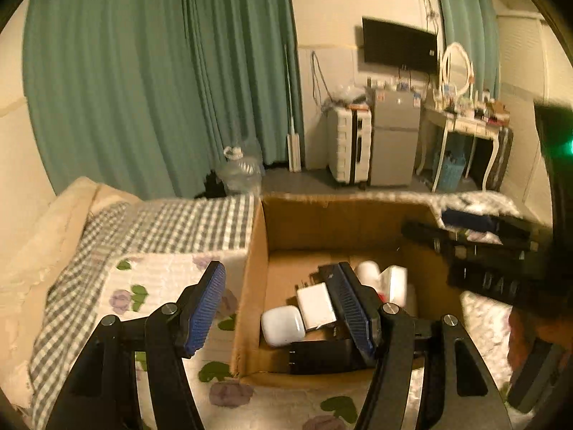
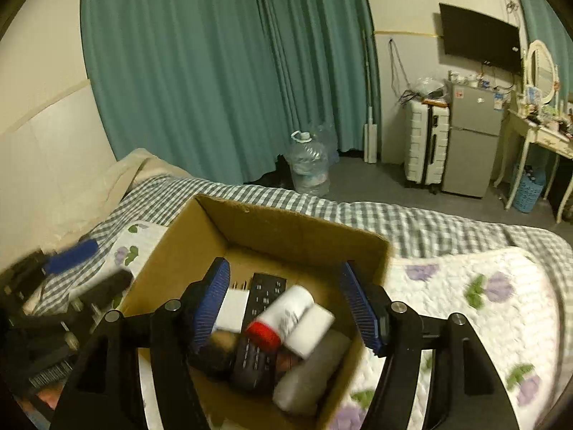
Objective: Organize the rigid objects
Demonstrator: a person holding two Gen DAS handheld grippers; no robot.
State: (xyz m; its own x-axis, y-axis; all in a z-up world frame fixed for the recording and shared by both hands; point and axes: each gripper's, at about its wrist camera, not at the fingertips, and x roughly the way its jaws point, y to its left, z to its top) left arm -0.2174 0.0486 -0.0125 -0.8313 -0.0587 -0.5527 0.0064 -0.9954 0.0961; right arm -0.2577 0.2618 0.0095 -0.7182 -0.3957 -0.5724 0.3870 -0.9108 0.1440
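Observation:
An open cardboard box point(image 1: 256, 251) stands on the bed and also shows in the right wrist view point(image 2: 286, 222). In it lie a white earbud case point(image 1: 282, 325), a white charger point(image 1: 317, 304), a black block point(image 1: 322, 354), a white bottle with a red cap point(image 2: 283, 317), a white cylinder point(image 2: 311, 329) and a black remote point(image 2: 266, 295). My left gripper point(image 1: 283, 311) is open and empty, straddling the box's left wall. My right gripper point(image 2: 286, 308) is open and empty just above the box's contents.
The box sits on a floral quilt point(image 2: 465, 286) over a checked blanket point(image 1: 161, 222). The right gripper's body point(image 1: 501, 261) hangs over the box's right side. Past the bed are a water jug point(image 2: 309, 165), a suitcase point(image 2: 426, 143), a small fridge point(image 2: 469, 136) and green curtains.

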